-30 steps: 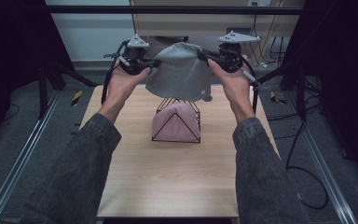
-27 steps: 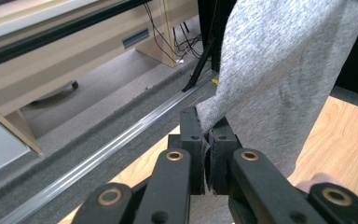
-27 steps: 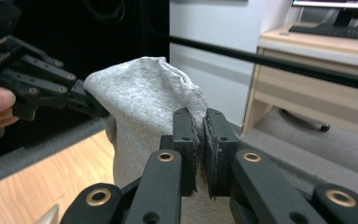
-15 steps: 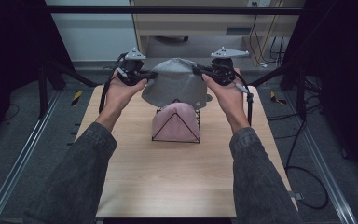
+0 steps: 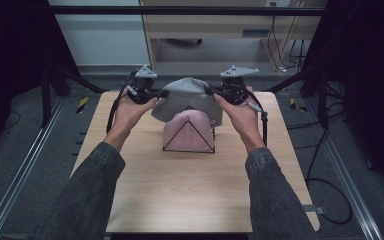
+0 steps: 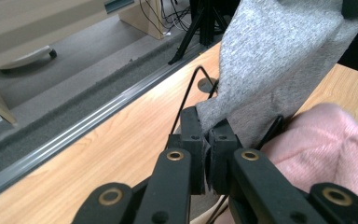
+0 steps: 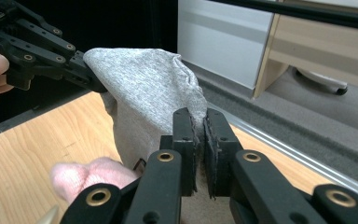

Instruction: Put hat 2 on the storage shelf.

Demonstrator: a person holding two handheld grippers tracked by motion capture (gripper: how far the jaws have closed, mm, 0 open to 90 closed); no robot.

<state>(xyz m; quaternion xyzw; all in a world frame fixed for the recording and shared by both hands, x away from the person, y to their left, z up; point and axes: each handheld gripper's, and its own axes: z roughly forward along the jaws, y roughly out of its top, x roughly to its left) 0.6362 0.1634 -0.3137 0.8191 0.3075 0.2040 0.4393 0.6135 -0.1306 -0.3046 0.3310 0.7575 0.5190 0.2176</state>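
1. My left gripper (image 5: 161, 93) had its jaws pressed together on one edge of a grey cloth (image 5: 187, 100); in the left gripper view the fabric (image 6: 275, 60) was pinched between the pads, rising up and away from them.
2. My right gripper (image 5: 210, 91) was likewise clamped tight on the opposite edge of the cloth, a fold of it caught between the pads in the right gripper view (image 7: 200, 135).
3. The grey cloth hung spread between the two grippers over the far half of the table (image 5: 145, 200), its lower part draped behind and partly over a pink cloth (image 5: 187, 132).
4. The pink cloth sat on a black wire frame (image 5: 188, 150) shaped like a triangle, near the middle of the table.
5. In the right gripper view, my left gripper (image 7: 95, 84) appeared farther off, holding the cloth's other corner.
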